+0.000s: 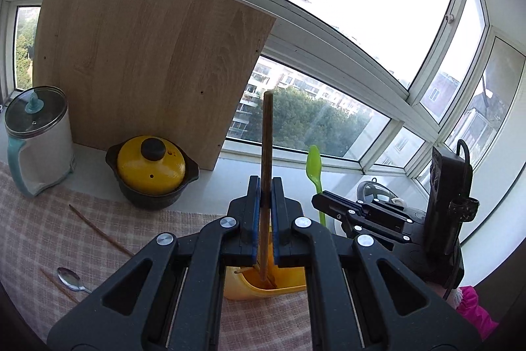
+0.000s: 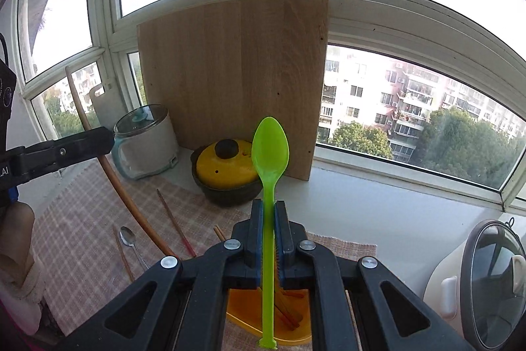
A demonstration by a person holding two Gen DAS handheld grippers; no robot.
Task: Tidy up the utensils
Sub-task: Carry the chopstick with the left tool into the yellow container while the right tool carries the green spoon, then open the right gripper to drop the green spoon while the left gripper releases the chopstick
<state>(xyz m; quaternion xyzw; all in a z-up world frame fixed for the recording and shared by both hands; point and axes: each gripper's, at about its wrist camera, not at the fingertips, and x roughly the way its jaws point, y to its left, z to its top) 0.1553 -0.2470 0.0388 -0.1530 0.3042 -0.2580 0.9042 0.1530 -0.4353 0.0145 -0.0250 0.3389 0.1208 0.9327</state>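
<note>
Between right gripper [image 2: 269,213] pads, upright green spoon [image 2: 270,150]

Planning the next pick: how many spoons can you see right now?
2. A green plastic spoon clamped upright in the right gripper; a small metal spoon lying on the checked cloth. Others may be hidden.

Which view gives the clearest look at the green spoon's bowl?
The right wrist view: the green spoon stands upright, clamped in the right gripper, bowl fully visible above it. The left wrist view shows the green spoon small and off to the right, its handle partly hidden behind the right gripper.
</note>
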